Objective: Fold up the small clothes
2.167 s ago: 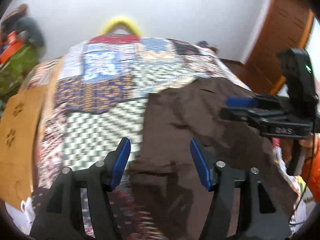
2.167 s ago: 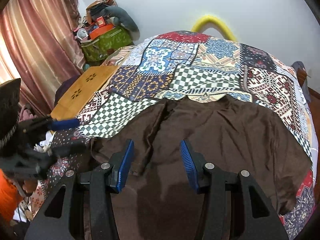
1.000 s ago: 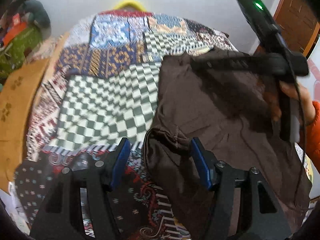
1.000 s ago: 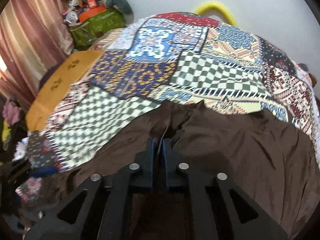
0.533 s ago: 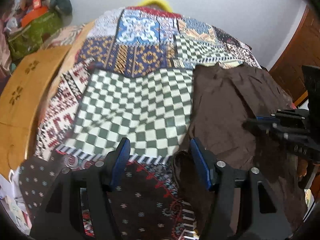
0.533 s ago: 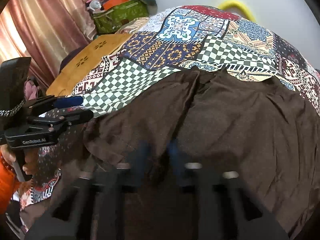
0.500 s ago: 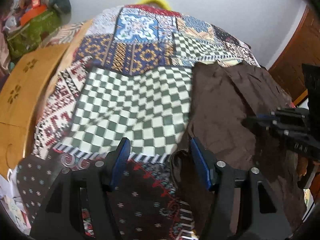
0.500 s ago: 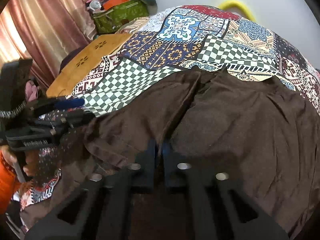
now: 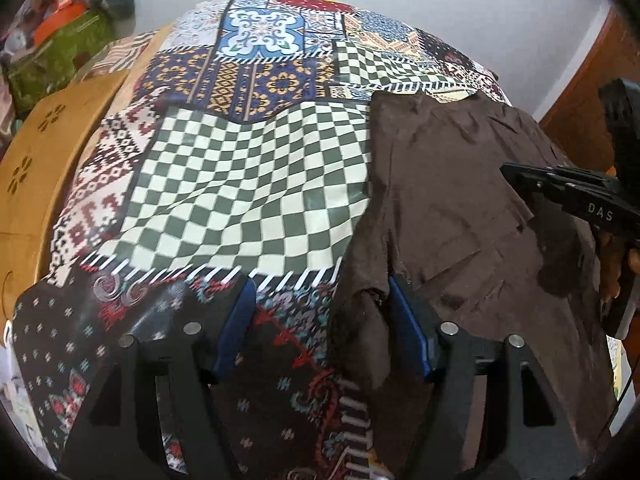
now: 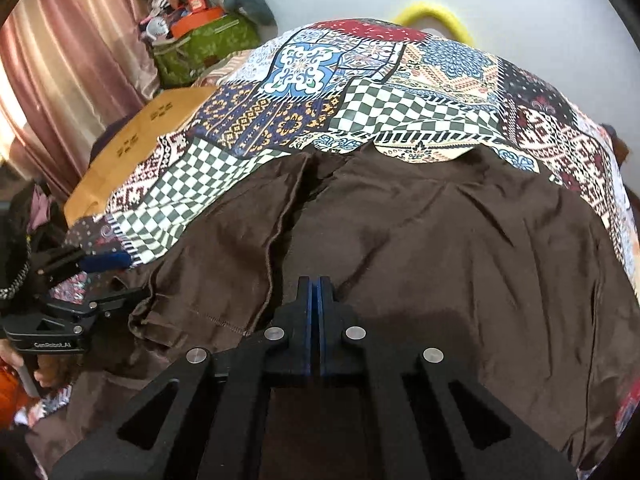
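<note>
Brown garment spread over a bed covered with a patchwork bedspread; garment takes up the near right part of the bed in the left wrist view, most of the foreground in the right wrist view. Fabric wrinkled, a long seam or fold running from its far edge toward the near side, stitched hem visible at the near left.

Left claw: released, blue-padded fingers wide apart. A bunched corner of the garment hangs between them, lying against the right finger's pad; left finger sits over bare bedspread. Not pinched.

Right claw: clenched, blue pads pressed together with no visible gap. It sits low over the middle of the garment; whether any cloth is caught between the pads, cannot tell. From the left wrist view this claw shows over the garment's right side, a hand behind it.

In the right wrist view the left claw appears at the garment's near left corner, fingers spread.

Around: tan wooden board along the bed's left edge, pink curtain, green bag piled with odds and ends, yellow curved thing behind the far end of the bed, white wall, wooden door at right
</note>
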### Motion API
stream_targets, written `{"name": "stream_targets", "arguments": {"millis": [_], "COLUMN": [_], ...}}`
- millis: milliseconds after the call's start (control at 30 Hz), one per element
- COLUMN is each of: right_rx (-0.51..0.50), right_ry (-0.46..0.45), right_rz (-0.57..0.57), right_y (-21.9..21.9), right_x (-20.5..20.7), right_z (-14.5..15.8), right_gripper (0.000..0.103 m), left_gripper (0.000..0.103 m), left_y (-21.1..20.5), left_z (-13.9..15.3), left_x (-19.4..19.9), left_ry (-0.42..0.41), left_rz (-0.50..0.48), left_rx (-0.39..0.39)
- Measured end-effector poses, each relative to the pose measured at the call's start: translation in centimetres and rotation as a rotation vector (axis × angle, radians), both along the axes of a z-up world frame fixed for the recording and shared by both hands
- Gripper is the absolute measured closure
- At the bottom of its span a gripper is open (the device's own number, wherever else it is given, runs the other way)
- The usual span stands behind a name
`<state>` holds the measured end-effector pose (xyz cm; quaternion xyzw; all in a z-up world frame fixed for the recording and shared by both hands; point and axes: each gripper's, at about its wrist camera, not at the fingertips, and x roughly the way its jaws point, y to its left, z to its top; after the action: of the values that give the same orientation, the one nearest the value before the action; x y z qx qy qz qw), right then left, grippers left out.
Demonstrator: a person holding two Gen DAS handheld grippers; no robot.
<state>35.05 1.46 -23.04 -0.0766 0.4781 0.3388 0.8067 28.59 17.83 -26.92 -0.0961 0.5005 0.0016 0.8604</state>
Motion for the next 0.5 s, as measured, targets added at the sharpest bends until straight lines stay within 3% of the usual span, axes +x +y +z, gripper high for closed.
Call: {"name": "stream_targets", "arguments": {"millis": [33,200,400,467,500], "right_rx": [0.007,0.027,0.117,0.147,0.152], "right_ry": [0.002,-0.025,-0.099,-0.124,-0.132], "right_rz": [-0.006,-0.027,-0.087,-0.129,-0.142], "right_y": [-0.3,-2.1,-6.3,-8.7,-9.3], "right_x": [-0.1,-1.7,-3.5,-4.0,-4.0], "right_z": [0.3,2.5,6.6,7.8,8.1], "right_gripper": [0.098,0.095,0.069,0.058,0.058], "left_gripper": [0.036,0.037,0.034,0.026,0.023], "left_y": [0.0,-1.3,-3.5,-4.3,-4.8], "left_z": [0.4,3.4,7.6,8.9,9.5], "left_x": [-0.3,-1.5,-1.7,-1.3,-1.1], "left_ry": [-0.003,-0.049,-0.134,-0.165,-0.180], "left_rz": [0.003,-0.016,-0.037,-0.048,-0.053], "left_rx": [0.011,0.083,0.100,0.092,0.089]}}
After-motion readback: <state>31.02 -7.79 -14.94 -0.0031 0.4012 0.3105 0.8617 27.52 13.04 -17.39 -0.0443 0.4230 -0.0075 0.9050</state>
